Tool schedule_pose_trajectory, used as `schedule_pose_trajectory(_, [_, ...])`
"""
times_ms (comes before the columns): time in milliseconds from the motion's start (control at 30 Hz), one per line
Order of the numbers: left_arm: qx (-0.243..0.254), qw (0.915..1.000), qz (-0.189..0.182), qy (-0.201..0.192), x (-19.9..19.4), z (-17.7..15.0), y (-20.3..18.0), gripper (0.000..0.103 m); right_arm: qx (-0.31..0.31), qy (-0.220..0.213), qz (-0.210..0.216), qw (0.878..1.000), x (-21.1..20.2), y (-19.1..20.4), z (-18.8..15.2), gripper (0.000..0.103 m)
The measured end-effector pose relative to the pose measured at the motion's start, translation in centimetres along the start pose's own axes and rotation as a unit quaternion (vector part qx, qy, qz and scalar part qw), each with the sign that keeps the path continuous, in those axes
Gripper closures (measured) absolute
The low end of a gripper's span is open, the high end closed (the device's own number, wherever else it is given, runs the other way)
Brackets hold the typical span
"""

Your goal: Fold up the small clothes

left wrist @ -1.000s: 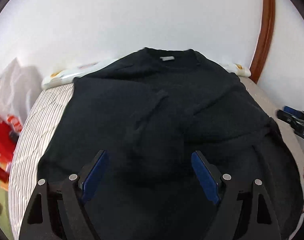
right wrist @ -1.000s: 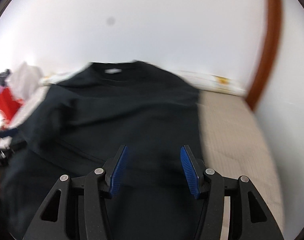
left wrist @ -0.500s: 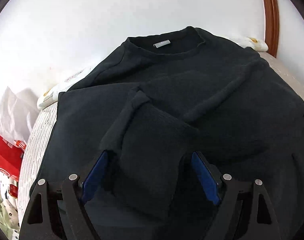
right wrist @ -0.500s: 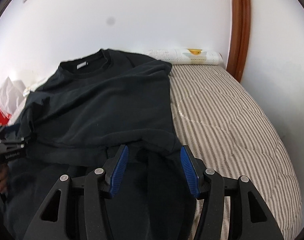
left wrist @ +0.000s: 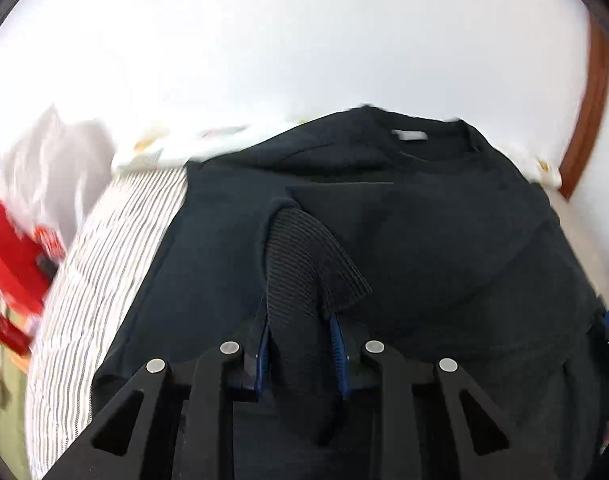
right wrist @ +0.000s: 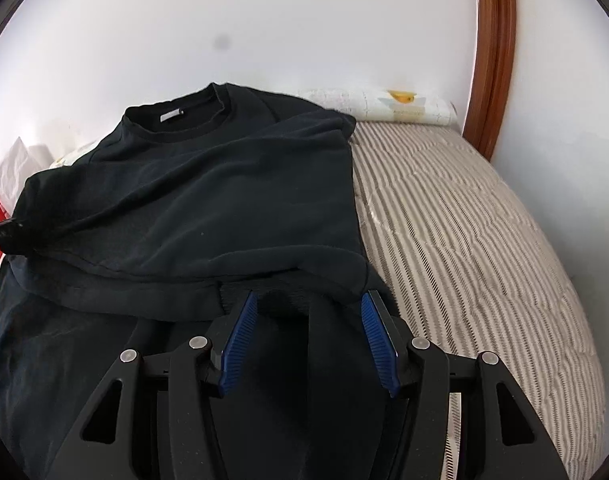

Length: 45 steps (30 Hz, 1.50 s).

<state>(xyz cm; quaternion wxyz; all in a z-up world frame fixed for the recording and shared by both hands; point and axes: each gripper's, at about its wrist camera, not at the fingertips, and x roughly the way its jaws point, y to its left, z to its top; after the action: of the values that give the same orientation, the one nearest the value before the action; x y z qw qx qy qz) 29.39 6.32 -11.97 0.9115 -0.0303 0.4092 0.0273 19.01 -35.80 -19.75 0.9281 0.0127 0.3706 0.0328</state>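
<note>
Left wrist view. The left gripper is closing on the ribbed cuff of one sleeve of the black sweatshirt; the cuff passes between the blue pads and stands up from the garment, bunched where the pads pinch it. Taking the sleeve at its end probably lets the whole sleeve be carried across the body in one pull. The sweatshirt lies face up on the striped bed cover, its neck label toward the far edge by the wall. At the bed's left edge a blurred red and white heap lies clear of the garment.

Right wrist view. The right gripper sits low over the sweatshirt's near right part, its jaws parted about halfway. Dark cloth lies between the pads, but whether they press it cannot be told. The body panel is already doubled over, its right edge running straight along the bare bed cover. This hand appears placed to steady that edge while the sleeve moves. A rolled pillow lies along the bed's far edge beside a wooden frame.
</note>
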Motion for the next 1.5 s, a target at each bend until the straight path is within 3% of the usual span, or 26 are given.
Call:
schedule_pose_trajectory(67, [-0.037,0.9989,-0.028,0.006,-0.1,0.2,2.7,0.073,-0.003,-0.003,-0.01,1.0,-0.4,0.1,0.1,0.049])
schedule_pose_trajectory(167, [-0.063,0.998,0.001,-0.006,-0.7,0.2,5.2,0.07,-0.005,-0.001,-0.017,1.0,-0.8,0.2,0.3,0.049])
schedule_pose_trajectory(367, [-0.065,0.9979,-0.003,-0.003,-0.8,-1.1,7.7,0.069,-0.009,0.005,-0.028,1.0,-1.4,0.9,0.8,0.049])
schedule_pose_trajectory(400, [-0.066,0.9978,-0.003,-0.002,-0.9,-1.4,8.2,0.067,-0.013,0.005,-0.029,0.999,-1.5,1.1,0.9,0.049])
schedule_pose_trajectory(467, [-0.074,0.9972,-0.006,0.008,-0.2,-1.7,8.9,0.049,-0.02,0.002,-0.034,0.999,-1.9,1.6,1.3,0.049])
schedule_pose_trajectory(600, [-0.093,0.9946,-0.042,0.016,0.7,-2.1,9.9,0.049,-0.03,-0.002,-0.035,0.999,-2.3,2.6,2.0,0.049])
schedule_pose_trajectory(700, [-0.104,0.9921,-0.066,0.024,1.7,-2.1,9.5,0.053,-0.037,-0.003,-0.034,0.999,-2.1,3.4,2.5,0.049])
schedule_pose_trajectory(767, [-0.106,0.9908,-0.081,0.025,2.1,-2.1,9.1,0.093,-0.038,-0.003,-0.037,0.999,-1.7,3.9,2.7,0.049])
schedule_pose_trajectory(833, [-0.094,0.9933,-0.064,0.019,1.8,-1.9,8.6,0.097,-0.036,-0.005,-0.034,0.999,-1.4,4.1,3.0,0.049])
schedule_pose_trajectory(967, [-0.094,0.9945,-0.033,-0.033,-1.3,-1.6,9.8,0.101,-0.033,-0.011,-0.056,0.998,-0.8,3.5,3.8,0.049])
schedule_pose_trajectory(1033, [-0.101,0.994,0.031,-0.028,-1.6,-1.8,10.6,0.102,-0.031,-0.012,-0.074,0.997,-0.4,2.9,4.2,0.049])
schedule_pose_trajectory(1067, [-0.097,0.9941,0.038,-0.028,-1.5,-2.0,10.9,0.102,-0.028,-0.009,-0.075,0.997,0.0,2.5,4.3,0.049])
schedule_pose_trajectory(1133, [-0.099,0.9949,0.007,-0.015,-1.2,-2.4,11.4,0.102,-0.014,0.008,-0.083,0.996,1.0,1.7,4.3,0.049])
schedule_pose_trajectory(1267, [-0.078,0.9968,0.013,-0.007,-1.5,-2.9,10.4,0.101,0.017,0.023,-0.069,0.997,1.8,0.5,4.1,0.048])
schedule_pose_trajectory(1500, [-0.072,0.9973,0.009,-0.009,-3.1,-3.9,9.9,0.099,0.042,0.006,-0.062,0.997,-0.4,-0.3,4.0,0.048])
